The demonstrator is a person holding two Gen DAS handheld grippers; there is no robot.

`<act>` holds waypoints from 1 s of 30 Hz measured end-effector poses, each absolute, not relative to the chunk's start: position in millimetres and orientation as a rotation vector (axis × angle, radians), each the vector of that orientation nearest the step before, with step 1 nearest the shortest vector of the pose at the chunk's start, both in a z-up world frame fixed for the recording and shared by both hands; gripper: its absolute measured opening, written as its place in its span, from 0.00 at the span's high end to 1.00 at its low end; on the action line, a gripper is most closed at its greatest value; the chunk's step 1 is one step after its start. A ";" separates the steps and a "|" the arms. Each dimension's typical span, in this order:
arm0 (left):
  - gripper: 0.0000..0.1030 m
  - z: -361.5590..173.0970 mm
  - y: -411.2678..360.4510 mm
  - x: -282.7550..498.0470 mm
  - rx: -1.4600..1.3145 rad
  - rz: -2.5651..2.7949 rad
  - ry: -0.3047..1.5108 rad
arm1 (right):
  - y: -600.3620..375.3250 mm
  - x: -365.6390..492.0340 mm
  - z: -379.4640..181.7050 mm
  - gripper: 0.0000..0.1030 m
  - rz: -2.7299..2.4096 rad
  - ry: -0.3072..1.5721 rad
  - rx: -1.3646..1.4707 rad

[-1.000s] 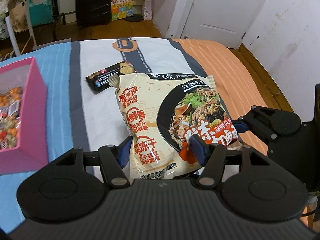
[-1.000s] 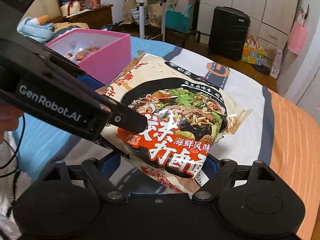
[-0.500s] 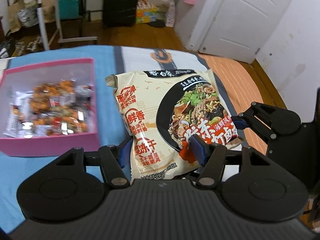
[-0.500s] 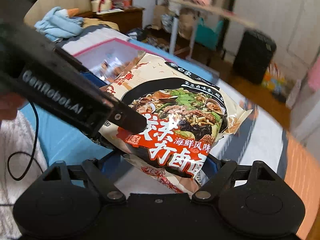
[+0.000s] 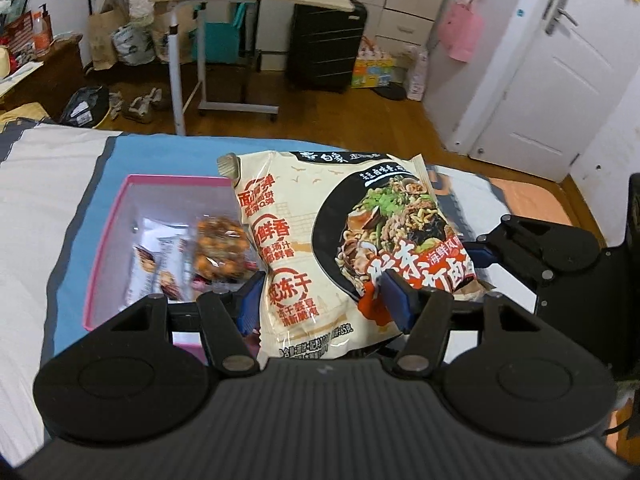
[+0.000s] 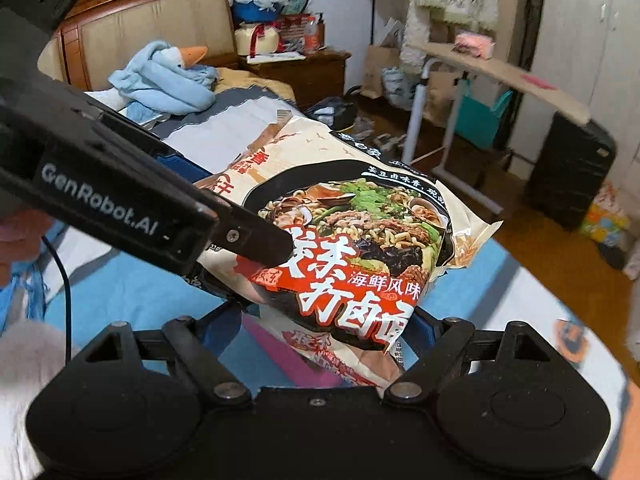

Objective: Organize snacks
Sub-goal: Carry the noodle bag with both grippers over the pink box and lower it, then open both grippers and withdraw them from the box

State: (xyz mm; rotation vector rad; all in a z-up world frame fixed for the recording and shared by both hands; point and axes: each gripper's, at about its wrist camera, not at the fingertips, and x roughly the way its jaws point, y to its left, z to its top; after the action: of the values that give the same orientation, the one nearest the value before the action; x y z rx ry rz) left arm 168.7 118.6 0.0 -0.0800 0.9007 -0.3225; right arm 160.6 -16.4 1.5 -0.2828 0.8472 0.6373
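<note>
A large cream and black instant noodle bag (image 5: 344,248) is held in the air between both grippers. My left gripper (image 5: 324,300) is shut on its near edge. My right gripper (image 6: 328,336) is shut on its right corner, and also shows in the left wrist view (image 5: 532,248). The bag also shows in the right wrist view (image 6: 360,240), with the left gripper's body (image 6: 120,200) crossing in front. The bag hangs over the right side of a pink box (image 5: 108,240) that holds several small snack packs (image 5: 220,252).
The box sits on a bed with a blue, white and orange cover (image 5: 52,184). Beyond the bed's edge are a rolling table (image 5: 248,0), a black suitcase (image 5: 324,52) and a white door (image 5: 532,72). A blue plush (image 6: 168,80) lies near the headboard.
Both grippers have carried the noodle bag left, from over the bed cover to over the pink box. The box now lies right under the bag's left side.
</note>
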 end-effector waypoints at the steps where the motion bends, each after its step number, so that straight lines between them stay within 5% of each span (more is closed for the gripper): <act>1: 0.42 -3.8 125.9 176.1 -0.088 -0.314 0.900 | -10.2 169.0 -4.0 0.15 0.642 0.855 -0.263; 16: 0.43 -94.8 182.4 256.3 -0.037 -0.238 0.974 | 47.3 234.7 -98.4 0.16 0.707 0.985 -0.152; 30: 0.43 -108.6 164.6 239.6 0.139 -0.166 0.931 | 42.4 241.3 -107.9 0.15 0.676 1.043 -0.129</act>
State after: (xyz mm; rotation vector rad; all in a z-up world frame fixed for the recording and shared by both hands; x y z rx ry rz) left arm 239.6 164.6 -108.6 0.1390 0.9305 -0.1663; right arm 241.3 42.4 -107.9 -0.1287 1.0429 0.6763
